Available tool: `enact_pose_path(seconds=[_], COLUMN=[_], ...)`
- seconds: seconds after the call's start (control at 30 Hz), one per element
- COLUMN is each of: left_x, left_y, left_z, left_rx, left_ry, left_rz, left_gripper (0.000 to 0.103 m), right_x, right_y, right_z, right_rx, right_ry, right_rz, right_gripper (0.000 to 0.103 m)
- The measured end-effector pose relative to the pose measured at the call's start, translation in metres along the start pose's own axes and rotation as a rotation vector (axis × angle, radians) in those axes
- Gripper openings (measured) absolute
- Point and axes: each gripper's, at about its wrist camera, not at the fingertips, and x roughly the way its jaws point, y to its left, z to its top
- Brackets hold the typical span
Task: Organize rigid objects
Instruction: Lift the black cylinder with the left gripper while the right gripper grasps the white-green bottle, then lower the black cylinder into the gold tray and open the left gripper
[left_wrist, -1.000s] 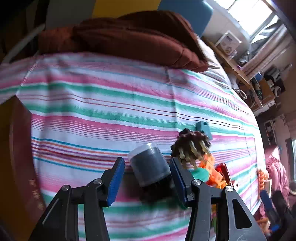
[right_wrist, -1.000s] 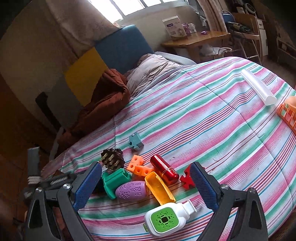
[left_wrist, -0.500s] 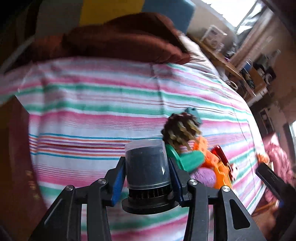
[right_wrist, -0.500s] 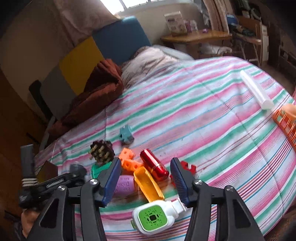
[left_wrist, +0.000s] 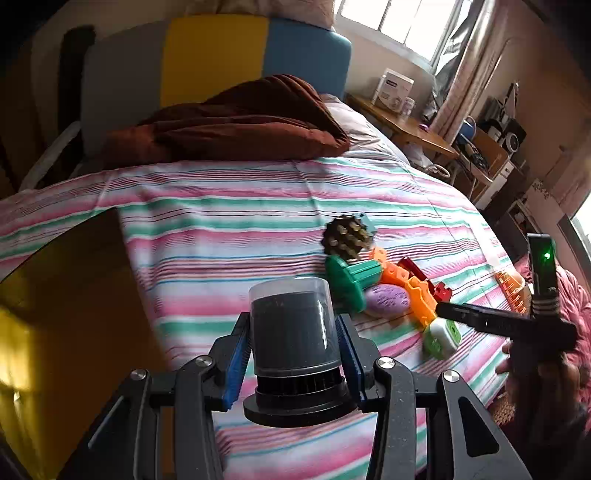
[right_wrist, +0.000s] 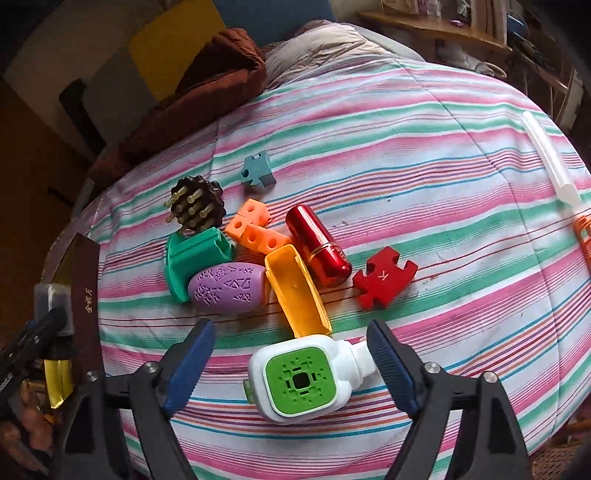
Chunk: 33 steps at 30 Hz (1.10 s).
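My left gripper (left_wrist: 293, 354) is shut on a dark cylindrical container with a clear cap (left_wrist: 291, 328), held upright above the striped bedspread (left_wrist: 221, 229). My right gripper (right_wrist: 295, 365) is open, its jaws on either side of a white device with a green face (right_wrist: 299, 380). Beyond it lies a cluster: yellow case (right_wrist: 295, 291), purple oval (right_wrist: 227, 284), green piece (right_wrist: 192, 254), red cylinder (right_wrist: 317, 243), orange blocks (right_wrist: 255, 229), brown spiky brush (right_wrist: 195, 206), red puzzle piece (right_wrist: 384, 277), blue puzzle piece (right_wrist: 256, 170).
A dark brown box with a gold interior (right_wrist: 83, 295) sits at the bed's left edge; it also shows in the left wrist view (left_wrist: 74, 314). A white tube (right_wrist: 550, 158) and an orange basket (right_wrist: 583, 236) lie far right. A brown blanket (left_wrist: 236, 122) lies at the headboard.
My left gripper closed on the dark container and lifted it off the bed. My right gripper moved down and forward around the white and green device, its jaws narrowing then widening.
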Motion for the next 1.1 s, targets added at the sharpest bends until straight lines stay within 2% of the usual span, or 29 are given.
enact_pose_path(seconds=[0.23,0.4,0.47,0.57,0.7,0.93,1.1], left_x=[-0.045,-0.064,-0.065,-0.061,-0.054,-0.036,-0.031], left_y=[0.06,0.119,0.15,0.192,0.232,0.259,0.264], left_z=[-0.021,-0.034,-0.039,-0.046,-0.049,-0.044,-0.036], left_rx=[-0.066,-0.153,-0.212,-0.293,-0.352,-0.338,-0.327], left_ry=[-0.03,-0.027,-0.013,0.009,0.028,0.048,0.047], left_rz=[0.06,0.146,0.186,0.246,0.306,0.369,0.385], left_gripper=[0.045,0.046,0.046,0.045,0.046,0.046,0.046], right_x=[0.011,0.022,0.029,0.03,0.028,0.031,0.034], right_y=[-0.003,0.005,0.006,0.014,0.016,0.018,0.015], right_z=[-0.003,-0.009,-0.011,-0.014,-0.013,-0.016,-0.012], right_rx=[0.001,-0.047,-0.06,-0.105,-0.119,-0.126,-0.134], right_ry=[0.063,0.109,0.145,0.139,0.13,0.13,0.129], right_rz=[-0.013,-0.084,-0.113,-0.154,-0.166,-0.17,-0.173], right_gripper=[0.087,0.089,0.086,0.085,0.085,0.085,0.085])
